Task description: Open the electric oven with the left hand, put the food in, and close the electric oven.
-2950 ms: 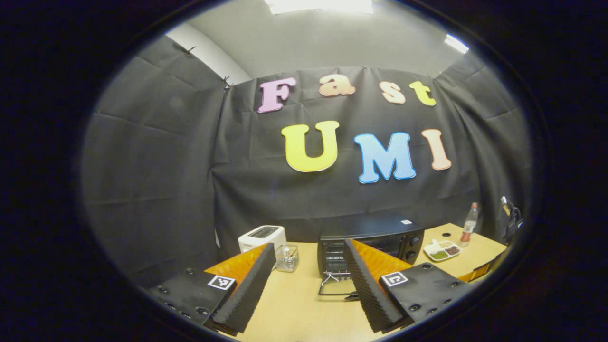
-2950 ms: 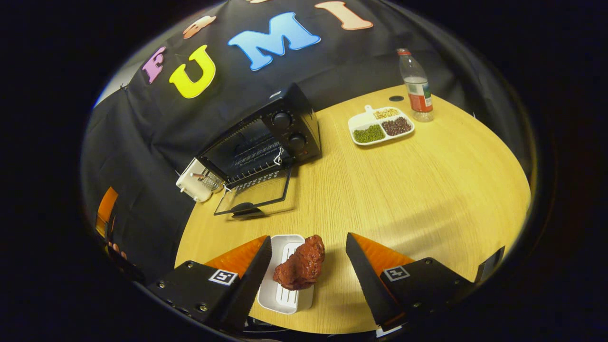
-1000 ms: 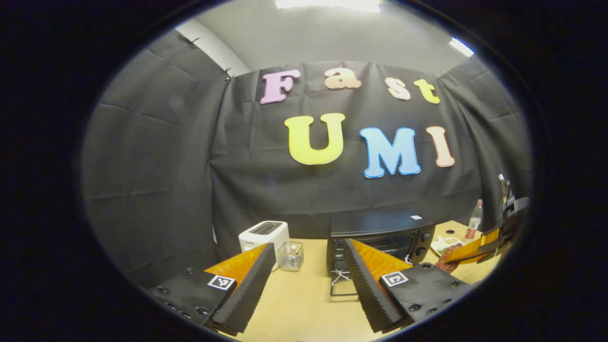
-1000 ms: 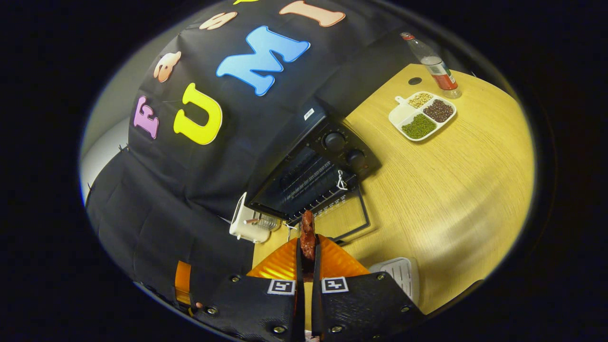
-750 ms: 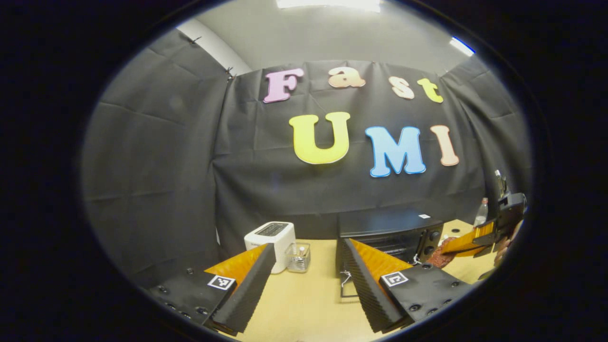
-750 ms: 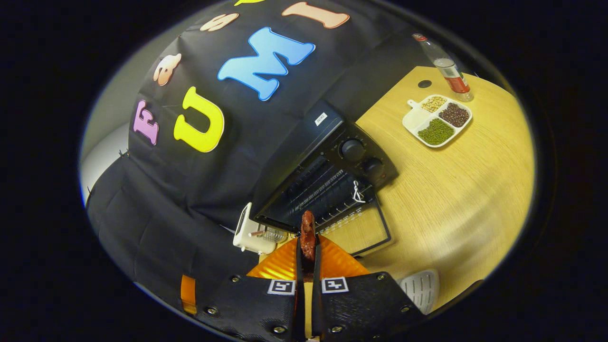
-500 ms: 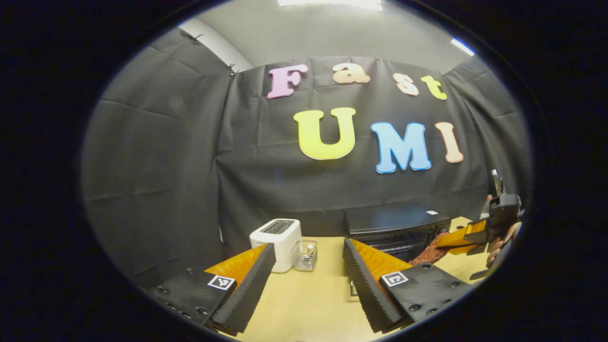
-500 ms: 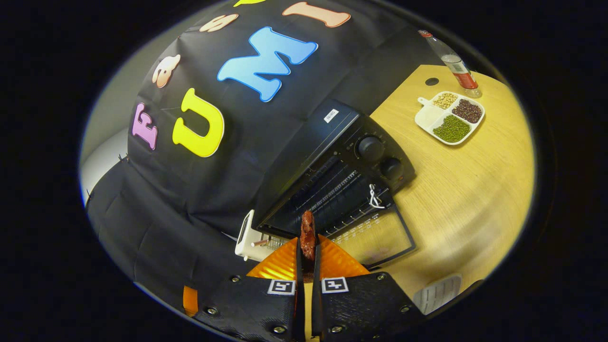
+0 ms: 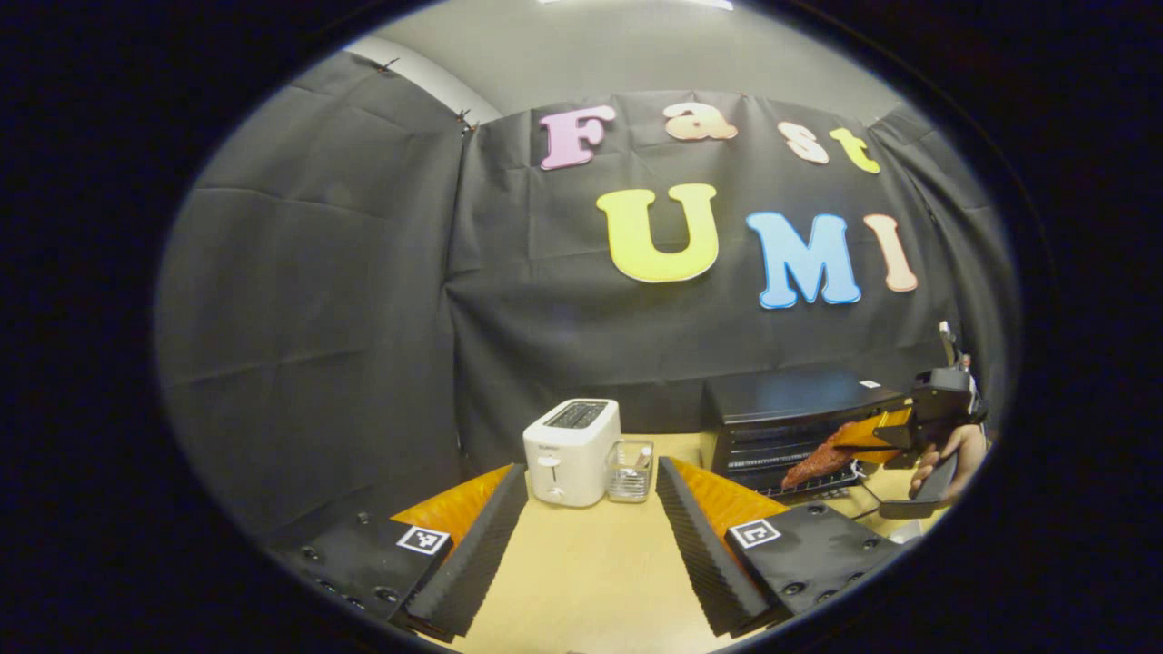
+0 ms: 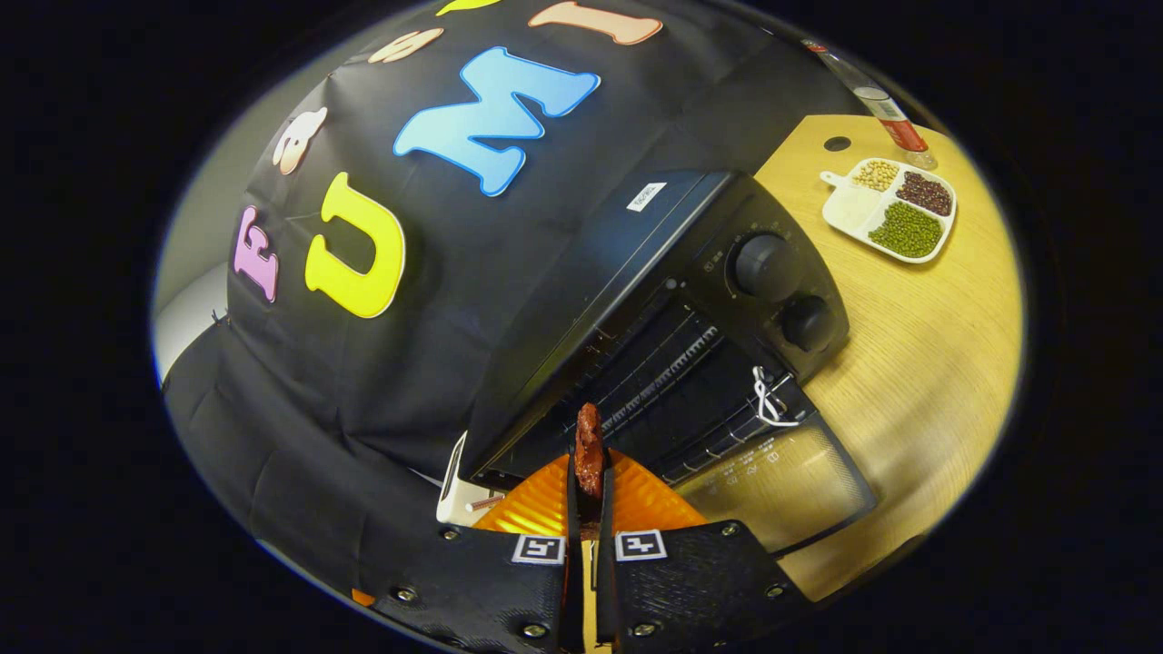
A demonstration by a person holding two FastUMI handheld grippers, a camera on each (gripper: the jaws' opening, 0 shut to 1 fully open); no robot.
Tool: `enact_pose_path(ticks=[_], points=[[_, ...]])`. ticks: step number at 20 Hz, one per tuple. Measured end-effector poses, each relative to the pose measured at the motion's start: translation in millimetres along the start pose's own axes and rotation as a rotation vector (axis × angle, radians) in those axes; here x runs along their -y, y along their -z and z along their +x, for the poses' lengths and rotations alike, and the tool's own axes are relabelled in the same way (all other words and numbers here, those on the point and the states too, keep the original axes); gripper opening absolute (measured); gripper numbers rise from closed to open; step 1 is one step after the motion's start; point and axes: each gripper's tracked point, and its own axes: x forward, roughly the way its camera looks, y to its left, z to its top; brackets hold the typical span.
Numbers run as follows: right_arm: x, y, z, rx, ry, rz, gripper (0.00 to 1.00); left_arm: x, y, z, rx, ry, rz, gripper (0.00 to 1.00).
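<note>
Reddish-brown food piece (image 10: 589,445) sits clamped between my right gripper (image 10: 589,495) fingers, held at the mouth of the black electric oven (image 10: 690,300), door (image 10: 772,481) dropped open over the bench (image 10: 927,336). Left gripper (image 9: 581,509) spread wide, holding nothing, facing the white toaster (image 9: 571,450).

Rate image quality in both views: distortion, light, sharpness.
Left gripper view: fisheye bends the wall; toaster sharp, evenly lit; right tool small near the edge. Right gripper view: strongly tilted and bowed; table shows bright sheen; oven interior dark; food close but sharp.
</note>
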Motion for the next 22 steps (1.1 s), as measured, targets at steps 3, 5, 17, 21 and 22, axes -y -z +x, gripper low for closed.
enact_pose_path(ticks=[3,5,17,21,22], points=[[-1.8,3.2,19.6,0.027,-0.012,0.005,0.06,-9.8,4.9,3.4,-0.018,-0.019,0.014,1.0],[-5.2,1.9,27.7,0.053,-0.026,0.011,0.06,-11.8,7.3,4.4,-0.028,-0.025,0.03,0.96],[30.4,-11.2,53.1,0.126,0.091,-0.142,0.18,-7.1,14.0,9.0,-0.054,-0.03,0.083,0.96],[39.6,-26.8,47.5,0.154,0.162,-0.278,0.46,-6.5,13.4,7.0,-0.056,-0.034,0.084,1.0],[35.7,-29.8,45.4,0.165,0.145,-0.296,0.55,-5.2,15.8,5.6,-0.059,-0.034,0.078,0.96]])
